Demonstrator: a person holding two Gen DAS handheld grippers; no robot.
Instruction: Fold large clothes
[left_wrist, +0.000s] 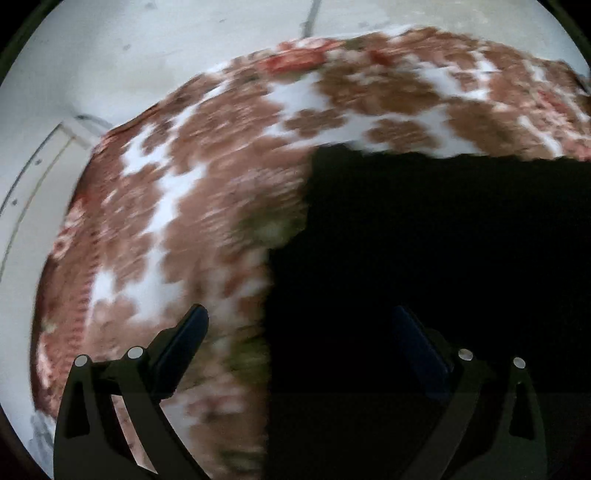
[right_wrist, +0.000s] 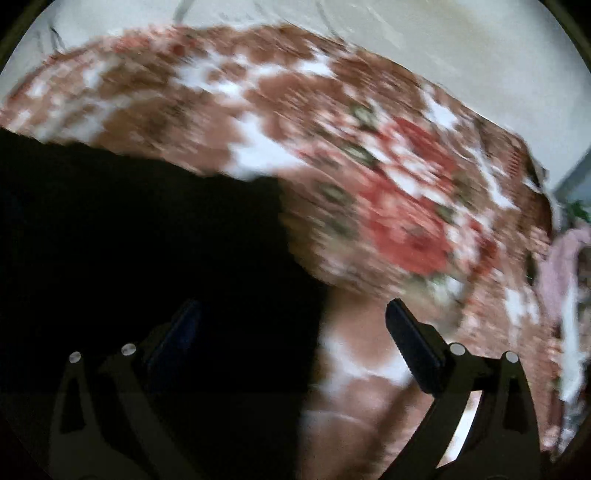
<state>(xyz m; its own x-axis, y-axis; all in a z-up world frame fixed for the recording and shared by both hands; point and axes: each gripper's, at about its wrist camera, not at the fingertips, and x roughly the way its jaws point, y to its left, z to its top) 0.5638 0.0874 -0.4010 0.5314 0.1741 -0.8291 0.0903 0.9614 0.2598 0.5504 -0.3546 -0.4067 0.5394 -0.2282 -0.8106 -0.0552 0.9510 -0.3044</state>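
Observation:
A large black garment (left_wrist: 443, 258) lies flat on a brown, white and red flower-patterned cloth (left_wrist: 192, 192). In the left wrist view it fills the right and lower part. My left gripper (left_wrist: 301, 325) is open over the garment's left edge, with nothing between the fingers. In the right wrist view the black garment (right_wrist: 147, 240) fills the left and lower part, on the patterned cloth (right_wrist: 388, 203). My right gripper (right_wrist: 291, 317) is open over the garment's right edge, empty. Both views are blurred by motion.
A pale floor (left_wrist: 147, 48) lies beyond the patterned cloth, with a white board or frame (left_wrist: 33, 173) at the left. In the right wrist view a pinkish cloth heap (right_wrist: 561, 273) lies at the far right edge.

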